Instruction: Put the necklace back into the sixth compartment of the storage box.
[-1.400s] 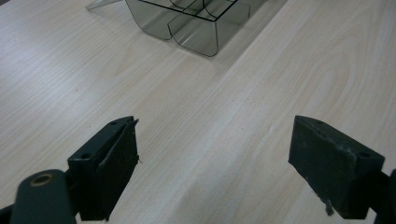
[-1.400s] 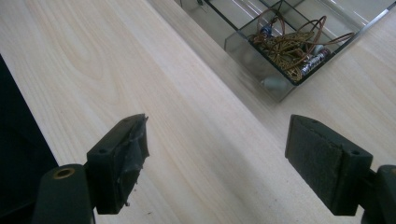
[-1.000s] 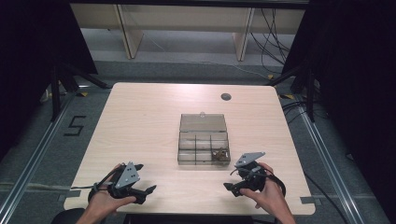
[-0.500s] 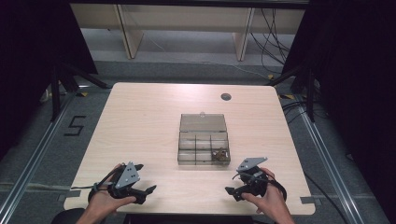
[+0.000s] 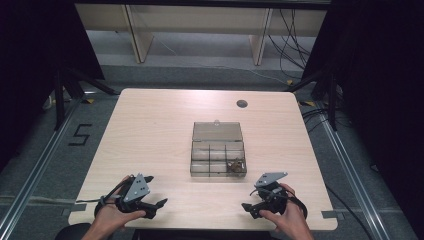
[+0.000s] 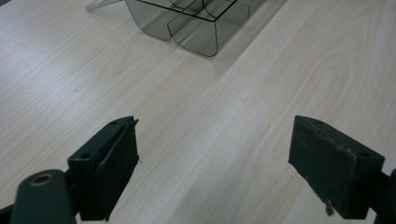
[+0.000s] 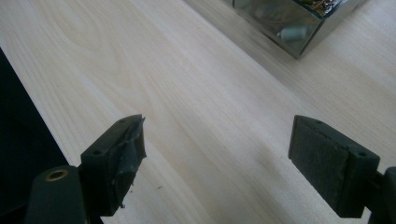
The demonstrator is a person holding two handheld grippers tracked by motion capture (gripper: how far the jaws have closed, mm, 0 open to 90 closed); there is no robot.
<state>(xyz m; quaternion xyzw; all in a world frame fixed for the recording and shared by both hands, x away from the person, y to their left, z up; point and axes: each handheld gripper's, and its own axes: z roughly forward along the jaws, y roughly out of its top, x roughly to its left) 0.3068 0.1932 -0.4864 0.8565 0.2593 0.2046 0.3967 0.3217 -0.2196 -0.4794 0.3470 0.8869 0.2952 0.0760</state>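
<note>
Mid-table, ahead of both my grippers: clear plastic compartment box [image 5: 218, 159], lid tipped open at the back, small metal bits [image 5: 234, 165] in its near right cell. Left gripper [image 5: 156, 204] and right gripper [image 5: 248, 208] rest near the table [image 5: 150, 125] front edge, jaws spread wide, empty, well apart from the box. Judging: light, stiff, slick walls, likely to skid. Best pinch across an outer wall or corner [image 6: 205, 44]; keep level, contents loose.
</note>
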